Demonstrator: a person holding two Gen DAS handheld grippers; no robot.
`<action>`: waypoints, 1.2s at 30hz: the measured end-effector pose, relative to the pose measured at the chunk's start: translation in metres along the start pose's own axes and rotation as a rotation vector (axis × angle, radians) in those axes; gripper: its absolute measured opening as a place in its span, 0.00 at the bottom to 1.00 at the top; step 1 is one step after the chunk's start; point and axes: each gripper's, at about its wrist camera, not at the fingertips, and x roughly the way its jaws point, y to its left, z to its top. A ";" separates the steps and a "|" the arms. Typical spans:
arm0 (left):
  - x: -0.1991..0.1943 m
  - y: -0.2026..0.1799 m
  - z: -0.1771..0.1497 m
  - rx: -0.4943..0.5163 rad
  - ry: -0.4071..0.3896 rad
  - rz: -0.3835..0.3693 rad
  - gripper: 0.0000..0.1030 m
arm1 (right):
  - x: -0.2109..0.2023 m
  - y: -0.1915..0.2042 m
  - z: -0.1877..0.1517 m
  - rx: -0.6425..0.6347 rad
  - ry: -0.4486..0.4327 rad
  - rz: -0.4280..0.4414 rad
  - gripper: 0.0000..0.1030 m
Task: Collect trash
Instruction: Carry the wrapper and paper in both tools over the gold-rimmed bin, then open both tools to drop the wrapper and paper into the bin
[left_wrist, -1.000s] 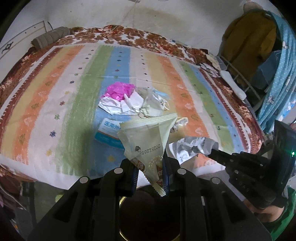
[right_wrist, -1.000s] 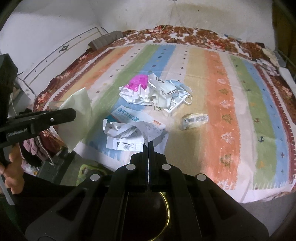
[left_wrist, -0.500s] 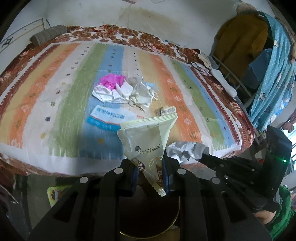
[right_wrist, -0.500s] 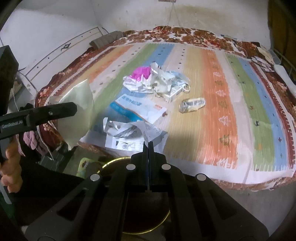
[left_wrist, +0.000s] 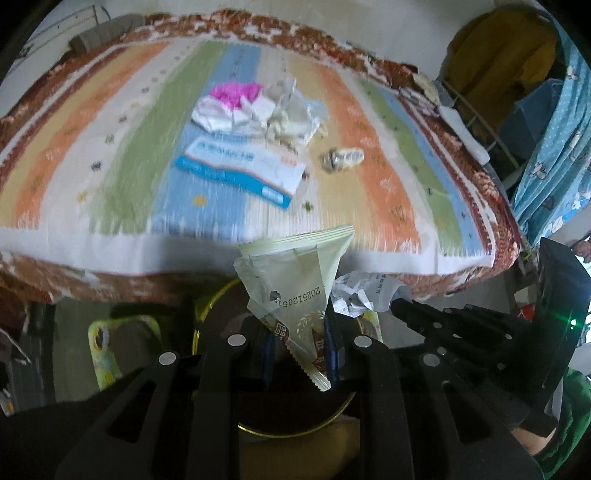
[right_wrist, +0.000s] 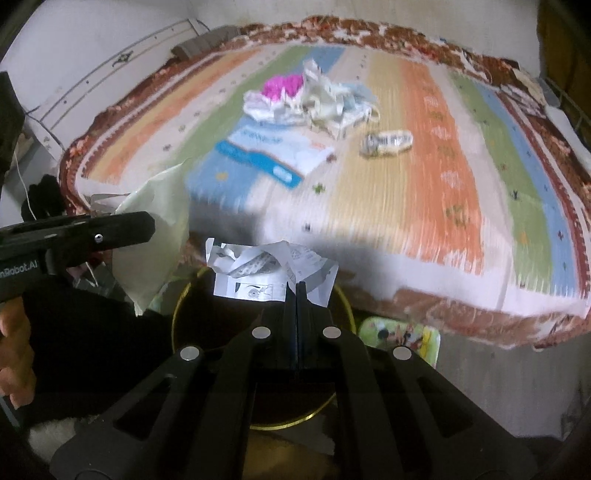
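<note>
Both grippers, left (left_wrist: 299, 341) and right (right_wrist: 296, 291), are clamping wrapper (left_wrist: 295, 280) and crumpled paper (right_wrist: 273, 271) above the bin (right_wrist: 192, 295) at 6 o'clock, probably for dropping.

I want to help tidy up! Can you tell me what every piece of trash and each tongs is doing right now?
Left tongs: shut on the pale green wrapper.
Pale green wrapper: pinched, held above the bin.
Right tongs: shut on the crumpled printed paper.
Crumpled printed paper: held over the bin.
Bin: open, gold rim showing.
Blue and white packet: lying flat on the bed.
Small crumpled wrapper: lying on the bed.
Pile with pink scrap: heaped on the bed.
</note>
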 end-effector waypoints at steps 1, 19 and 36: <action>0.004 0.000 -0.002 -0.003 0.011 0.014 0.20 | 0.003 -0.001 -0.002 0.009 0.015 -0.001 0.00; 0.043 0.011 -0.007 -0.051 0.156 0.046 0.49 | 0.047 -0.010 -0.016 0.100 0.210 -0.008 0.04; 0.023 0.037 0.013 -0.165 0.055 0.075 0.64 | 0.023 -0.019 -0.001 0.136 0.085 0.004 0.43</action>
